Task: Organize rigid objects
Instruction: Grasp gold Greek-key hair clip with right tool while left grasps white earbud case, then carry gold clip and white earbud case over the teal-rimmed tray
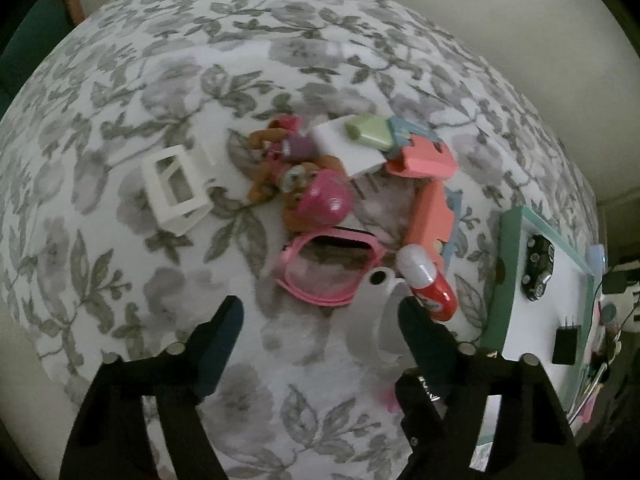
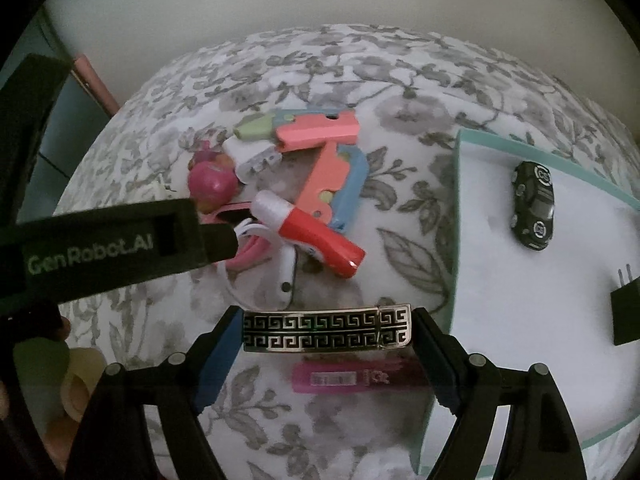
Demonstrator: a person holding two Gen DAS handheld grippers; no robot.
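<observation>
right gripper (image 2: 326, 330) is carrying a patterned metal bar (image 2: 327, 328), pinched endwise, toward the tray (image 2: 456, 220).
left gripper (image 1: 320, 312) is hanging spread, probably nearing the white piece (image 1: 380, 316); next, the bar needs setting down beside the toy car (image 2: 534, 205).

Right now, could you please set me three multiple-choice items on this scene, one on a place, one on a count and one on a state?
1. Where does the toy car lie?
A. on the white tray with the teal rim
B. in the pile of toys
C. between the left gripper's fingers

2. How many things lie on the tray in the right wrist view?
A. none
B. two
C. five

3. What is the right gripper doing?
A. standing open over bare cloth
B. closed on the patterned metal bar
C. closed on the red and white tube

Answers: 1 A, the car rests on the tray's white floor. 2 B, the car and a black plug adapter. 3 B, the patterned metal bar spans its two fingers.
</observation>
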